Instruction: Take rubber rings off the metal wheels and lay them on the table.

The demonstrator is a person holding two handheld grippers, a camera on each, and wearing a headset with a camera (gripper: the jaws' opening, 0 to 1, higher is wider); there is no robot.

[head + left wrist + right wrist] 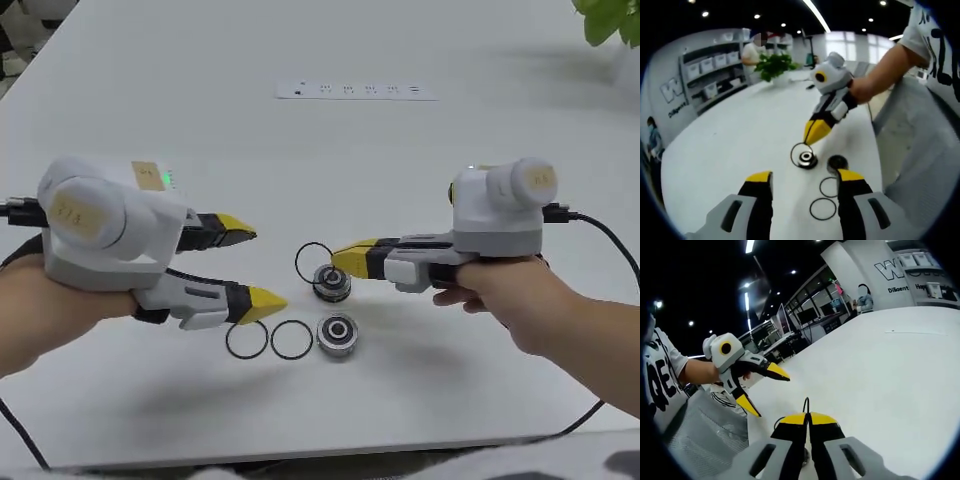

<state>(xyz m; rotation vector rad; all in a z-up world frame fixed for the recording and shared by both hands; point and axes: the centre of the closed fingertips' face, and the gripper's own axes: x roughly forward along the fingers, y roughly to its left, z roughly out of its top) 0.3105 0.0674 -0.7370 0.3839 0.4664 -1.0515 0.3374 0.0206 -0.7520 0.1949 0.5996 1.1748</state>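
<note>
My right gripper (347,259) comes in from the right of the far wheel (332,284), a small metal wheel lying flat on the white worktop (450,150). Its yellow-tipped fingers are clenched together on a thin black rubber ring (297,265). The ring stands on edge just behind and to the left of the far wheel, its lower rim at the wheel's top; I cannot tell whether the two touch. In the right gripper view, the closed fingers (795,421) meet in front of the camera. The ring shows there edge-on, as a thin dark line rising from between their tips.

My left gripper (250,265) is held to the left of the far wheel, apart from it. Its fingers are released and spread wide, with nothing between them. In the left gripper view, the far wheel (806,159) and the pinched ring sit beyond the gap between my two open fingers.

The near wheel (338,334) lies flat just in front of the far wheel, closer to me. Two more black rings lie flat on the worktop, to the near left of the far wheel. The first loose ring (312,341) is just beside the near wheel, and the second loose ring (227,341) is just beside the first. A white power strip (355,91) lies well beyond the far wheel.
</note>
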